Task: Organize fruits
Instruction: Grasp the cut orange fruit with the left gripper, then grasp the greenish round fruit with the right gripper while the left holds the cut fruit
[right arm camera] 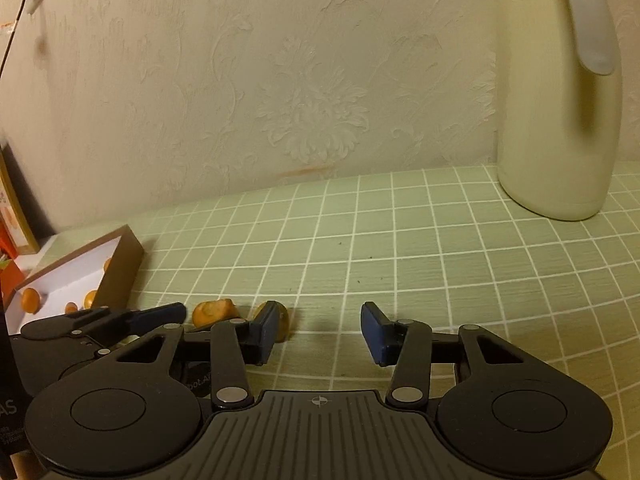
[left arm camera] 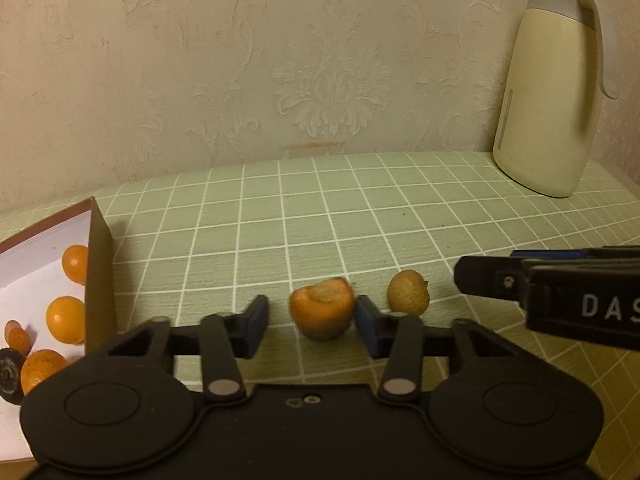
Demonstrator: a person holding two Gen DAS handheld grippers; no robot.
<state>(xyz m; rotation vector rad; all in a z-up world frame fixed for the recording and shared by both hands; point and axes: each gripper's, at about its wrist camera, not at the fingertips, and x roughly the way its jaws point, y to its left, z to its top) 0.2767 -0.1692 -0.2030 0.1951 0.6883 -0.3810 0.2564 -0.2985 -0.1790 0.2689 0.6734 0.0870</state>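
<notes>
An orange fruit [left arm camera: 322, 314] with a flattened, pale top sits on the green checked tablecloth [left arm camera: 320, 220] between the fingers of my left gripper [left arm camera: 312, 316]. It lies against the right finger, and a gap shows at the left finger, so the gripper is open. A smaller yellowish fruit [left arm camera: 408, 294] lies just right of it. In the right wrist view, the left finger [right arm camera: 266, 332] of my right gripper [right arm camera: 320, 320] partly hides this yellowish fruit [right arm camera: 283, 320]. That gripper stands open over bare cloth. The brown box [left arm camera: 100, 280] at the left holds several oranges [left arm camera: 66, 320].
A tall cream thermos jug [left arm camera: 548, 120] stands at the back right against the patterned wall. The right gripper [left arm camera: 472, 276] reaches in from the right, close to the yellowish fruit. A dark round item [left arm camera: 10, 376] lies in the box. A framed object [right arm camera: 16, 216] leans at the far left.
</notes>
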